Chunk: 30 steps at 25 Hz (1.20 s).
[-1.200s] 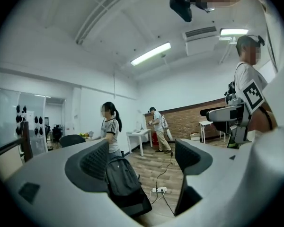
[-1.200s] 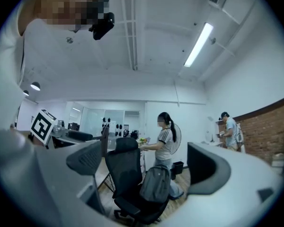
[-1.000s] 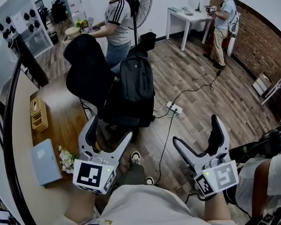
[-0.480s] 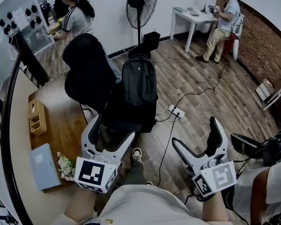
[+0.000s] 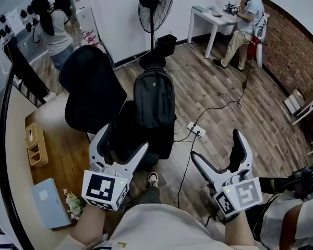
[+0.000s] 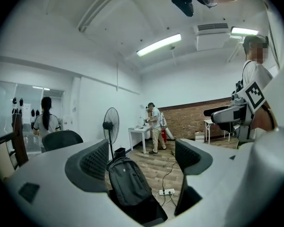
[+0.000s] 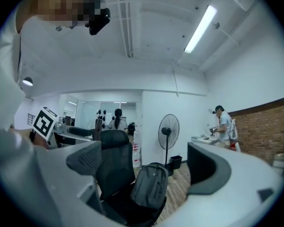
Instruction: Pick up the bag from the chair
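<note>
At far left I see a curved wooden worktop (image 5: pixel 68 155). Next is a black office chair (image 5: pixel 91 92) on a plank floor (image 5: pixel 224 103). The bag (image 5: pixel 154 105), a dark grey backpack, stands upright on the chair's seat, beside the backrest. My left gripper (image 5: pixel 124 141) hangs before it, fingers wide and empty. My right gripper (image 5: pixel 216 147) is also wide and empty over the floor. A brick wall (image 5: pixel 295 46) closes the right.

Bright, even light from ceiling strip lamps (image 6: pixel 158 45) high above the left tongs (image 6: pixel 144 159) and right tongs (image 7: pixel 146 163) floods the room, leaving only soft shadows on the wood floor (image 5: pixel 198 82) ahead of them, while both gripper views bow sharply and darken at the corners, their near pale bodies out of focus.
</note>
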Available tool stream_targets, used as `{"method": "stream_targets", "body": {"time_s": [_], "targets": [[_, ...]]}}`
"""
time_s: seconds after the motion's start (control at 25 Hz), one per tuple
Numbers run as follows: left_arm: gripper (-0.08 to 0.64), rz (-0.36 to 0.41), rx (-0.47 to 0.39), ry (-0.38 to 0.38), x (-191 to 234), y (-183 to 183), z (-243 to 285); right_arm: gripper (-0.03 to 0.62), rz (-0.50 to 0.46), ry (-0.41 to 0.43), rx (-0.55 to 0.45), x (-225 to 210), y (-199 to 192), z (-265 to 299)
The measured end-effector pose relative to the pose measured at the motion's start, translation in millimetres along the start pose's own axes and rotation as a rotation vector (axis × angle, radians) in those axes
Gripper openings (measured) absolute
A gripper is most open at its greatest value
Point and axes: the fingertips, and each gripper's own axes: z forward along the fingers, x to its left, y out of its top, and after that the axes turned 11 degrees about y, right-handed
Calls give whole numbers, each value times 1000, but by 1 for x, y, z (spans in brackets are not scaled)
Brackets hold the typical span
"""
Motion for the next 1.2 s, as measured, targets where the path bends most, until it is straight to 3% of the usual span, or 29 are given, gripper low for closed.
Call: {"method": "stream_targets", "body": {"time_s": [0.52,0.88,1.2], "targets": [[419,-36,-18,10,106,-6,110,566,-64,-1,20,-34,15,157],[419,-35,4,32,132,-11,159,565,-34,-27,39,-85,10,197],[419,-32,18,92,140,-9,206,565,-17,49,48,-127,-1,250]]}}
